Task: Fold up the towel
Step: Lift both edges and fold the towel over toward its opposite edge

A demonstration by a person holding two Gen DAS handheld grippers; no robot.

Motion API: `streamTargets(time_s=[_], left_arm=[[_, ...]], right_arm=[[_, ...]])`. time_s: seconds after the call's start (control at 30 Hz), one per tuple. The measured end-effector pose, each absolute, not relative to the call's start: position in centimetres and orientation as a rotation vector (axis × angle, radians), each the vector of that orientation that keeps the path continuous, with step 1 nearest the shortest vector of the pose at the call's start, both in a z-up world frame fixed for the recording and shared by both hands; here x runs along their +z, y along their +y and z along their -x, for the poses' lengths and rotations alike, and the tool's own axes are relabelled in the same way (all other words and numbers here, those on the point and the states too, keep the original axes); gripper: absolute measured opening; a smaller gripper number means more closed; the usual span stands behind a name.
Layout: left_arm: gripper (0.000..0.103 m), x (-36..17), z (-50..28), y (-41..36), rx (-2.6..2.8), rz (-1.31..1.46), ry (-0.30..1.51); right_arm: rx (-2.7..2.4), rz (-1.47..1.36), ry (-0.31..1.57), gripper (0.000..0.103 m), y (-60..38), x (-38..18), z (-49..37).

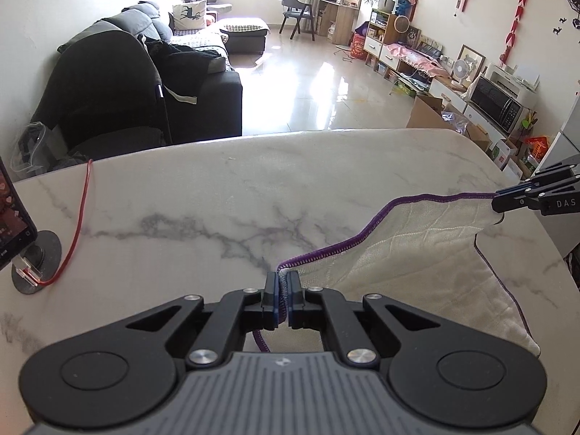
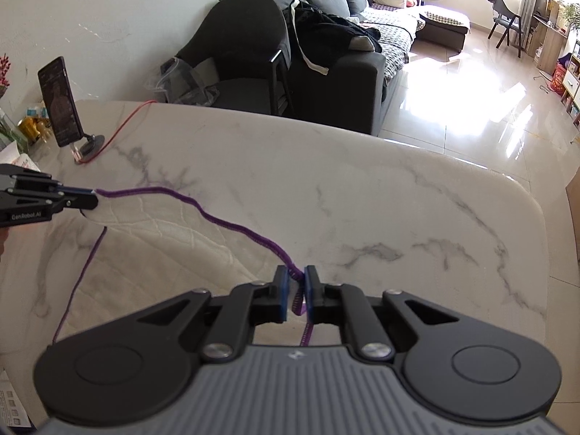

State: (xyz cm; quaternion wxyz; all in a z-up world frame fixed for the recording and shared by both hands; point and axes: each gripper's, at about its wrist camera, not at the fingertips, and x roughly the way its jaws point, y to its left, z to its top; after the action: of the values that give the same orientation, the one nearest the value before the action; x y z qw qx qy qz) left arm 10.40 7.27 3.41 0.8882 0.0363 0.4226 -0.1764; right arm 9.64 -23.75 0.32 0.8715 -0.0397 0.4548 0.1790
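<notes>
Left fingers (image 1: pixel 284 282) and right fingers (image 2: pixel 296 282) each clamp a towel (image 1: pixel 417 250) corner above a marble desk (image 1: pixel 217 199); sofa (image 1: pixel 152 83) beyond.

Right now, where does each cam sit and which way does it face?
Left wrist: on the left gripper, facing across the table toward the sofa and shelving; its own jaws pinch the towel hem, and the right gripper shows at right.
Right wrist: on the right gripper, facing across the table toward the sofa; its own jaws pinch the hem, and the left gripper shows at left.
Shared: towel, table, sofa, phone, red cable, each other's gripper.
</notes>
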Motion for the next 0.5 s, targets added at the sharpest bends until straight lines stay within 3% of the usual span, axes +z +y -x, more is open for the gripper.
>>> streamTargets(time_s=[0.5], left_arm=[[0.004,1.1,-4.7,7.8,-0.397,-0.065,0.9]], right_arm=[[0.414,0.062,0.964,0.01,-24.2,-1.4,-4.4]])
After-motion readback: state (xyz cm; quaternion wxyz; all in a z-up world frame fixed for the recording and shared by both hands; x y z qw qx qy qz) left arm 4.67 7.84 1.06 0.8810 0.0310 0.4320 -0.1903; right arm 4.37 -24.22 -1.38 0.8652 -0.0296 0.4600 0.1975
